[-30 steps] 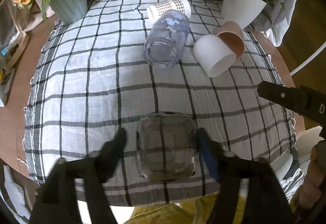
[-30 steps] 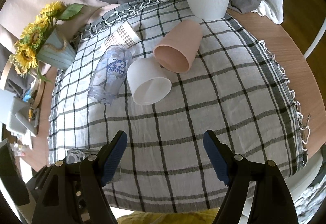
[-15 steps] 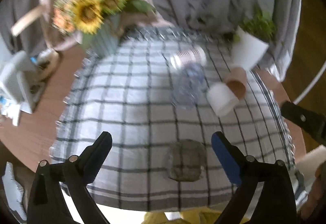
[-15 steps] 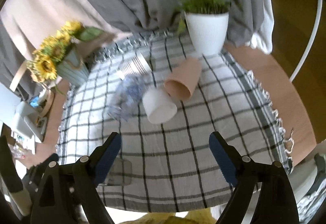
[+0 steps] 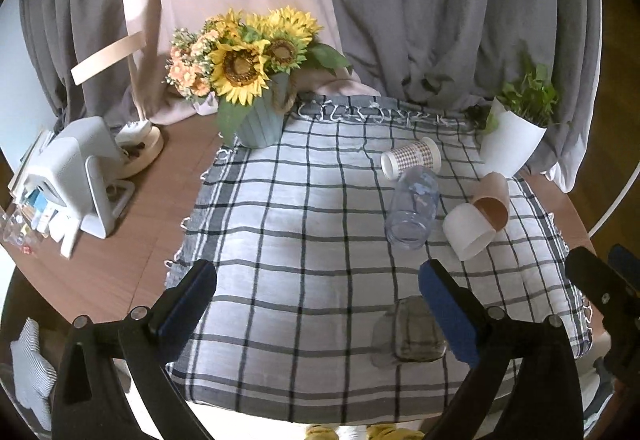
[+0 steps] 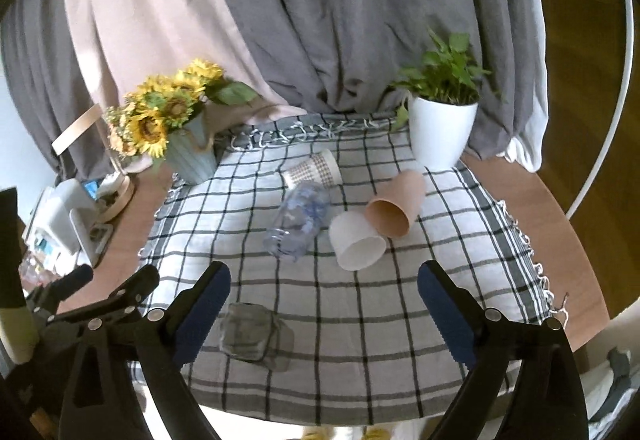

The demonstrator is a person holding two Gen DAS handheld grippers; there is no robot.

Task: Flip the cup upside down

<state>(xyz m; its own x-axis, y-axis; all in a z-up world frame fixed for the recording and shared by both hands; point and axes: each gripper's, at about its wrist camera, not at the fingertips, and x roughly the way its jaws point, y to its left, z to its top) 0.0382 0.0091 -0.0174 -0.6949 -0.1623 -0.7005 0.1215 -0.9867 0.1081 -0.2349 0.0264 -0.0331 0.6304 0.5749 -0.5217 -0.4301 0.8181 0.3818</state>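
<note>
A clear glass cup [image 5: 408, 334] stands upside down on the checked cloth [image 5: 304, 224] near the front edge; it also shows in the right wrist view [image 6: 252, 332]. My left gripper [image 5: 318, 310] is open and empty, raised back from the glass, which sits by its right finger. My right gripper [image 6: 324, 310] is open and empty, above the cloth's front. Several cups lie on their sides further back: a clear blue-printed one [image 5: 414, 212], a white one [image 5: 468, 234], a pink one [image 5: 492, 200] and a patterned one [image 5: 410, 158].
A sunflower vase [image 5: 260, 120] stands at the cloth's back left, a white plant pot [image 5: 512, 144] at the back right. A white device [image 5: 76, 176] and clutter sit on the wooden table [image 5: 132, 236] at left. Curtains hang behind.
My left gripper has let go of the glass, opened wide and pulled back and up. The right gripper has also drawn back and up. The glass stays upside down on the cloth.
</note>
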